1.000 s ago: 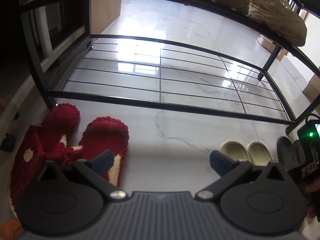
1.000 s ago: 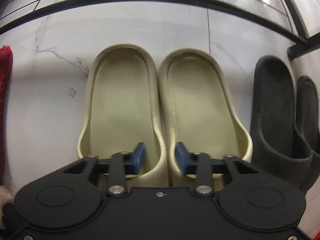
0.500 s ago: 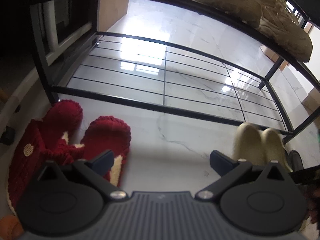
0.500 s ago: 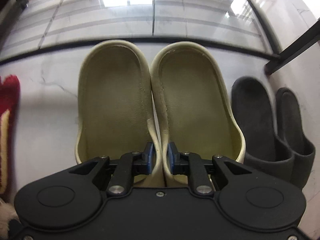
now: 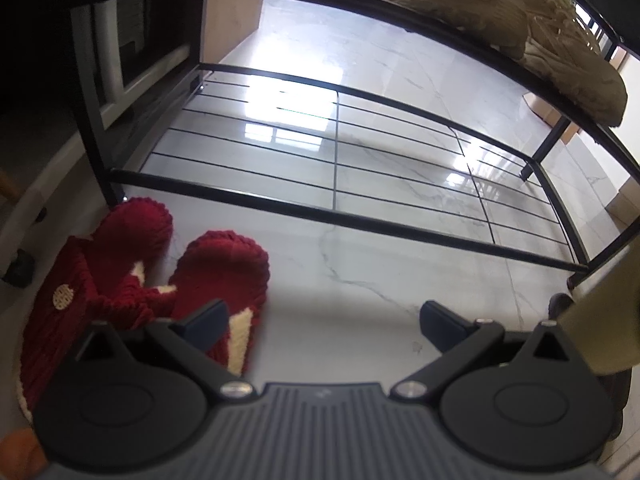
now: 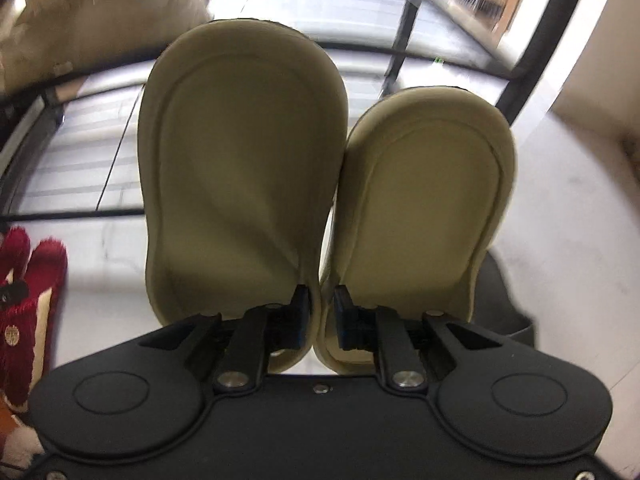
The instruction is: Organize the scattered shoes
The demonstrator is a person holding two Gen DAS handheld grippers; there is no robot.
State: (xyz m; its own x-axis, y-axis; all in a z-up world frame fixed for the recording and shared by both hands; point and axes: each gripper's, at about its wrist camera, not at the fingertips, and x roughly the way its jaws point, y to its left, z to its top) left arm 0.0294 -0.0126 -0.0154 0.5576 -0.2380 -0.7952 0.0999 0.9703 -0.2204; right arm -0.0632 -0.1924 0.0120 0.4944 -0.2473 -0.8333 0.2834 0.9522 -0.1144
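Red slippers (image 5: 140,280) lie on the marble floor (image 5: 360,288) at the left end of the black rack (image 5: 336,216), toes near its front rail. Left gripper (image 5: 322,320) hangs above the floor, jaws spread and empty, one finger over a red slipper. Right gripper (image 6: 322,316) pinches the touching inner heel walls of the beige slides (image 6: 240,160), holding the pair clear of the floor before the rack. Dark slippers (image 6: 504,304) show just behind the right slide. Tan shoes (image 5: 500,12) sit on the upper shelf.
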